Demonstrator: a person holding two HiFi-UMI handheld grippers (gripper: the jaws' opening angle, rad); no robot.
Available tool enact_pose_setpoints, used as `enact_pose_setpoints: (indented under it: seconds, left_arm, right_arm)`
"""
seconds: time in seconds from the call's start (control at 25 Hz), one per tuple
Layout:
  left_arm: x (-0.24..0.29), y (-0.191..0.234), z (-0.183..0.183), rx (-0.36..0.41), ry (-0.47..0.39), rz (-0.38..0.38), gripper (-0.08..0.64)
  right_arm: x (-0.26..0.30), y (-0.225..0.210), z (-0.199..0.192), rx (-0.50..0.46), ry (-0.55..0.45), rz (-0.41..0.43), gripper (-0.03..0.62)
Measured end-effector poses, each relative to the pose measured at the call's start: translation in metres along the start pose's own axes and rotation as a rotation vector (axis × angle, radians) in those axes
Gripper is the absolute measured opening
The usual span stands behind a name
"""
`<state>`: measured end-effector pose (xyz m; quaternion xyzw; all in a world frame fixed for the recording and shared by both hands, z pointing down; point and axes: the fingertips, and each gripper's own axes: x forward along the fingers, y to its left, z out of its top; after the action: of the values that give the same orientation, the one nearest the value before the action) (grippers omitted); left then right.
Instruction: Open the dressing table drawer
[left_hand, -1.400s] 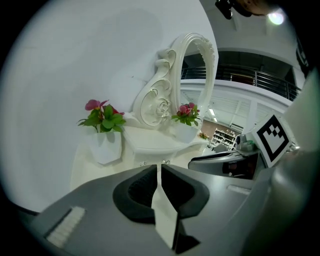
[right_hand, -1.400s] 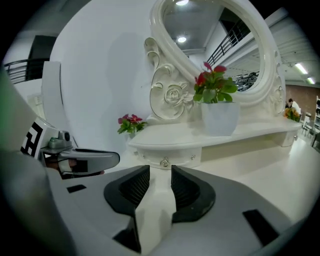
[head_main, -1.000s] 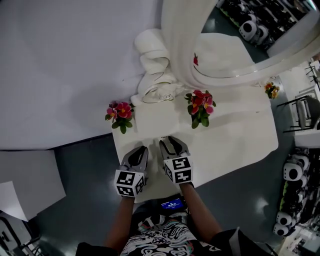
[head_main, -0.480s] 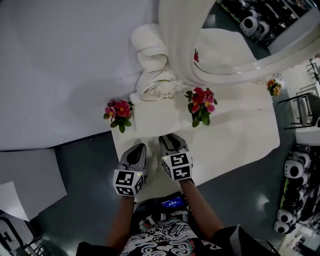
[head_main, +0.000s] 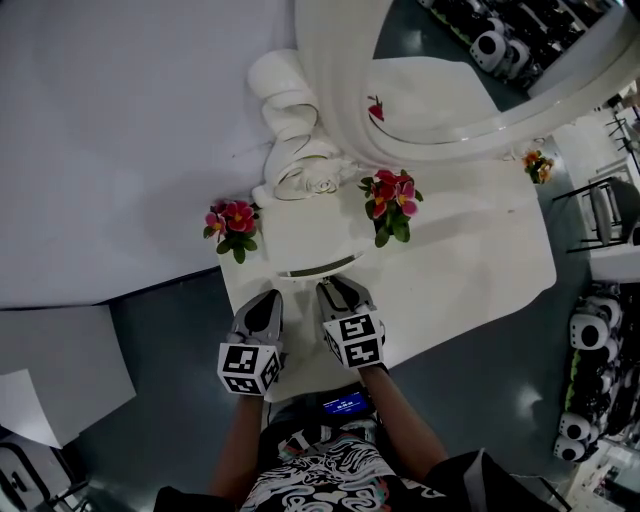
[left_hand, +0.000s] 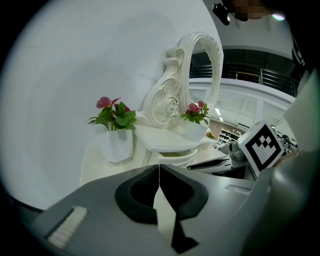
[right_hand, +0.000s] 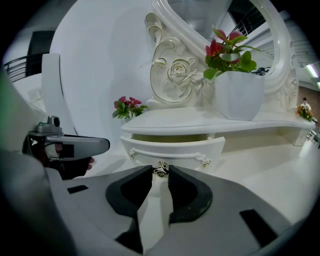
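Note:
A small white dressing table (head_main: 470, 250) stands in front of me. Its drawer (right_hand: 172, 149) sits a little way out from under the top, with a dark gap (head_main: 320, 267) showing in the head view. My right gripper (right_hand: 160, 173) is shut on the drawer's small metal knob (right_hand: 160, 169), one pad on each side. It also shows in the head view, my right gripper (head_main: 333, 288) at the drawer front. My left gripper (left_hand: 159, 169) hangs just to the left, shut with nothing between its pads, apart from the drawer (left_hand: 176, 159).
Two white pots of pink flowers (head_main: 232, 222) (head_main: 390, 200) stand on the tabletop on either side of an ornate scroll (head_main: 300, 160). It carries a large oval mirror (head_main: 450, 70). A white backdrop (head_main: 120, 130) lies left; grey floor (head_main: 170, 380) borders the table.
The drawer has come out from under the tabletop, and a gap now shows. My right gripper has drawn back slightly toward me with it. The left gripper has barely moved.

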<state>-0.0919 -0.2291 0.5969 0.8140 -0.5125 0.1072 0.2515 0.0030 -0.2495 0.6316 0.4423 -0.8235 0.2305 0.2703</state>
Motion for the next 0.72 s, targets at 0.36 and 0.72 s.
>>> enact_pose_setpoints:
  seconds: [0.36,0.72]
  left_arm:
    - [-0.006,-0.005,0.000,-0.009,-0.011,-0.003,0.006]
    - [-0.009,-0.009,0.007,-0.001,-0.029,-0.004,0.006]
  right_arm:
    - [-0.016,0.005,-0.016,0.008,0.018,-0.009,0.103]
    - [-0.018,0.006,-0.022,0.011,0.024,-0.001,0.104]
